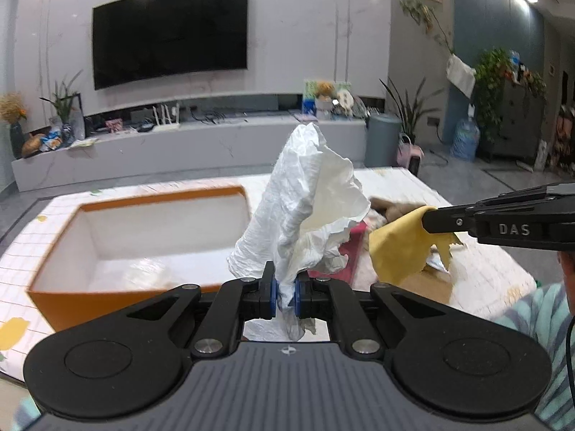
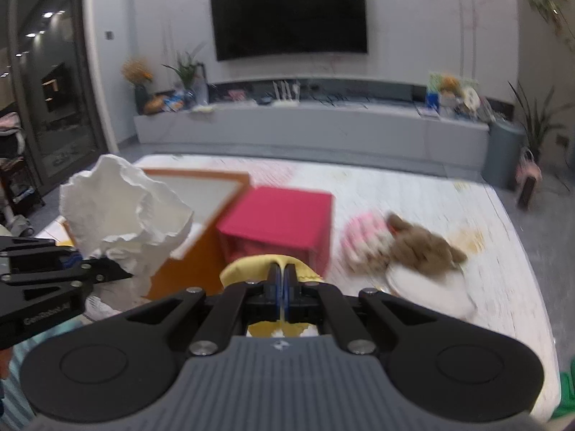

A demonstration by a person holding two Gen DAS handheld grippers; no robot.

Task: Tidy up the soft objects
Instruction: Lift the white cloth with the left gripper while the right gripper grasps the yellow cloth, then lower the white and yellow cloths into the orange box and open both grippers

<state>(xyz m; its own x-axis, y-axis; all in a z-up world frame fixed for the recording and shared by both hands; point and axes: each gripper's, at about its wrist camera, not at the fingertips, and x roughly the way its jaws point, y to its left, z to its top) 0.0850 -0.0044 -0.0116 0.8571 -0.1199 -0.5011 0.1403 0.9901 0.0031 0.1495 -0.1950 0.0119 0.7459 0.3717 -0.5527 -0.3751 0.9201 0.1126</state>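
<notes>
Brown plush toy (image 2: 424, 248) and pink soft thing (image 2: 361, 242) motion-blurred, shapes unclear.

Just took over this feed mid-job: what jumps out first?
The crumpled white tissue stands tall, pinched in the left claw in front of the open orange box. The right claw is shut on a yellow cloth. Behind it sits a red box, with blurred pink and brown plush toys at its right.

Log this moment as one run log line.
left gripper: shut on white tissue | right gripper: shut on yellow cloth | orange box: open
</notes>
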